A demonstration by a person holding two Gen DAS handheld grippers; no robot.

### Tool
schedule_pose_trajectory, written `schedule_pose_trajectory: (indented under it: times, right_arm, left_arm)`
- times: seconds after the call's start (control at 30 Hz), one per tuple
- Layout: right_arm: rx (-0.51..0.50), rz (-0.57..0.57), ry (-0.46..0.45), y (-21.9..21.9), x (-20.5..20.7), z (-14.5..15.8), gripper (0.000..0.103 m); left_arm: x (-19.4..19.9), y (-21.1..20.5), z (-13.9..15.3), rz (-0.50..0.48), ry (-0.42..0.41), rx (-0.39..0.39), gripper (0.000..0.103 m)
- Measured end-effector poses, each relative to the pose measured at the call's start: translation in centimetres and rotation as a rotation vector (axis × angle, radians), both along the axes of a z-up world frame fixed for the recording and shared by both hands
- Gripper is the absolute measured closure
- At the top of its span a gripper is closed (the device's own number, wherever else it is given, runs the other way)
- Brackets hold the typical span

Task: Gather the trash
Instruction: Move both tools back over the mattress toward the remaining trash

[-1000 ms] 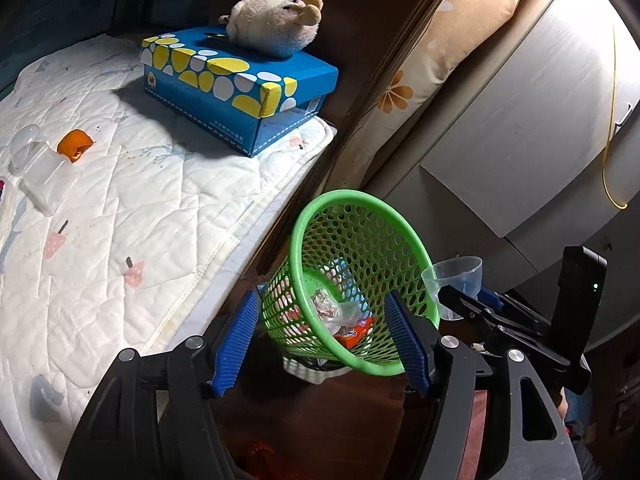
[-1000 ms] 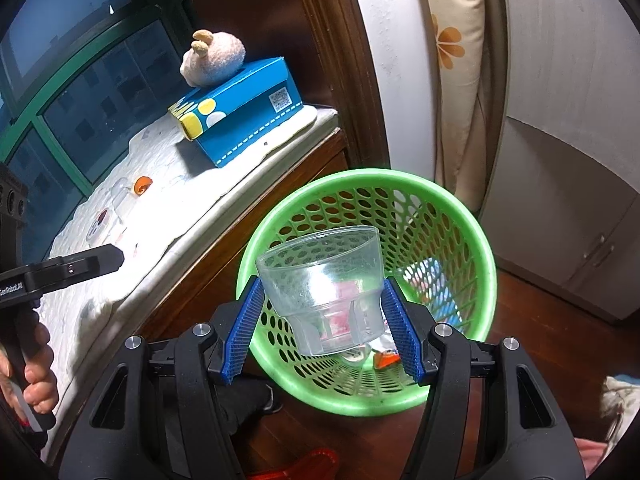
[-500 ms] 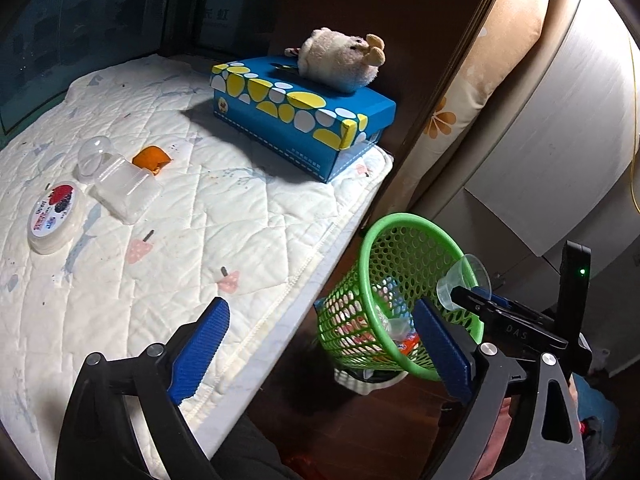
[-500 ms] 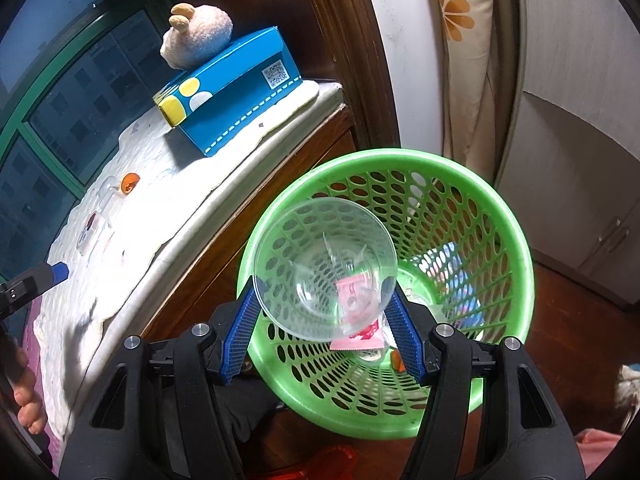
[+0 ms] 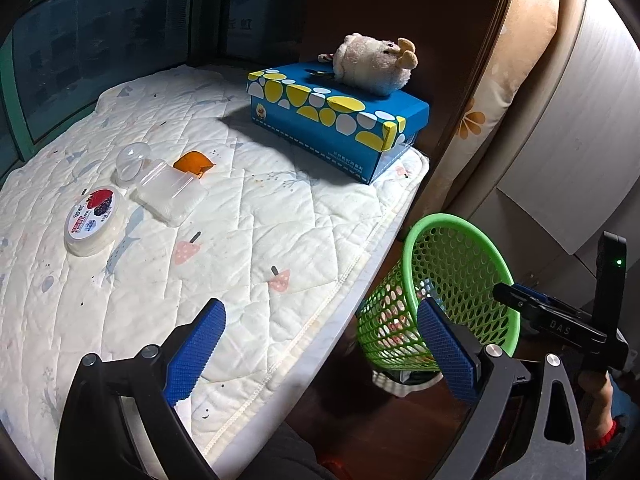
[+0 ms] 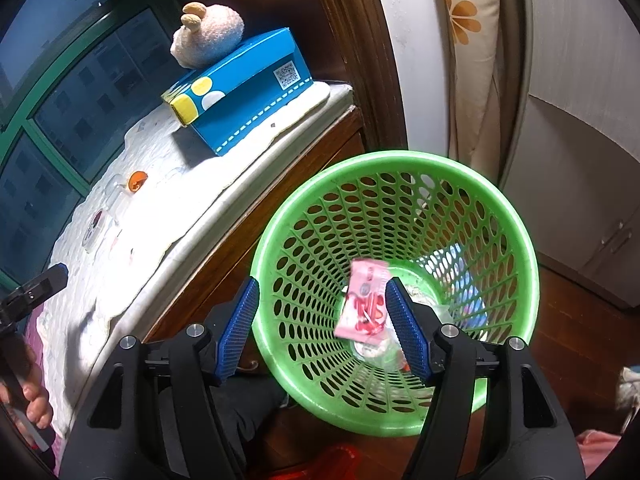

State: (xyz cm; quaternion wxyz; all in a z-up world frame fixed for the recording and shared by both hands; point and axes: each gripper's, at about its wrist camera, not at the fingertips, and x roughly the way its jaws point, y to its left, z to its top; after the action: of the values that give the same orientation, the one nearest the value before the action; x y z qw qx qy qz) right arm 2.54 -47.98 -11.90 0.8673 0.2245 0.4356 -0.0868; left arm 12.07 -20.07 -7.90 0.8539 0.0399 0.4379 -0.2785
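Observation:
My right gripper (image 6: 320, 284) hangs over the near rim of the green mesh basket (image 6: 400, 158), its jaws opening with nothing between the pads. A pink wrapper (image 6: 366, 300) and some clear plastic lie inside the basket. My left gripper (image 5: 318, 308) is above the edge of the white quilted mattress (image 5: 260, 240), jaws opening wide and empty. On the mattress to its far left lie a clear dome lid (image 5: 132, 160), a clear plastic box (image 5: 170, 196), an orange scrap (image 5: 192, 162) and a round lidded tub (image 5: 94, 220). The basket (image 5: 452, 220) stands on the floor beside the bed.
A blue tissue box (image 5: 340, 120) with a plush toy (image 5: 374, 66) on it sits at the mattress's far corner. A dark wooden bed frame (image 6: 248, 232), a flowered pillow (image 6: 468, 40) and pale wardrobe doors (image 6: 580, 120) surround the basket. A window (image 5: 100, 32) runs behind the bed.
The clear cup has left my right gripper and dropped into the basket. My left gripper has opened wider and swung from the basket towards the mattress.

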Motion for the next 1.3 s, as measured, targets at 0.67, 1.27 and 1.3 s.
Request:
schedule_pose_trajectory:
  times: [0.67,1.27,1.3]
  right_arm:
    - [-0.020,0.124,-0.052,5.1,2.7,2.8,0.024]
    - [-0.032,0.317,-0.071,12.4,9.8,4.0,0.021]
    - [-0.036,0.330,-0.070,12.9,10.4,4.0,0.021]
  left_arm:
    - [2.8,6.6,0.2,0.166,-0.022,0.029,0.009]
    - [11.5,16.9,-1.2,0.371,0.001,0.085,0.009]
    - [12.1,16.9,-1.4,0.363,-0.001,0.090,0.009]
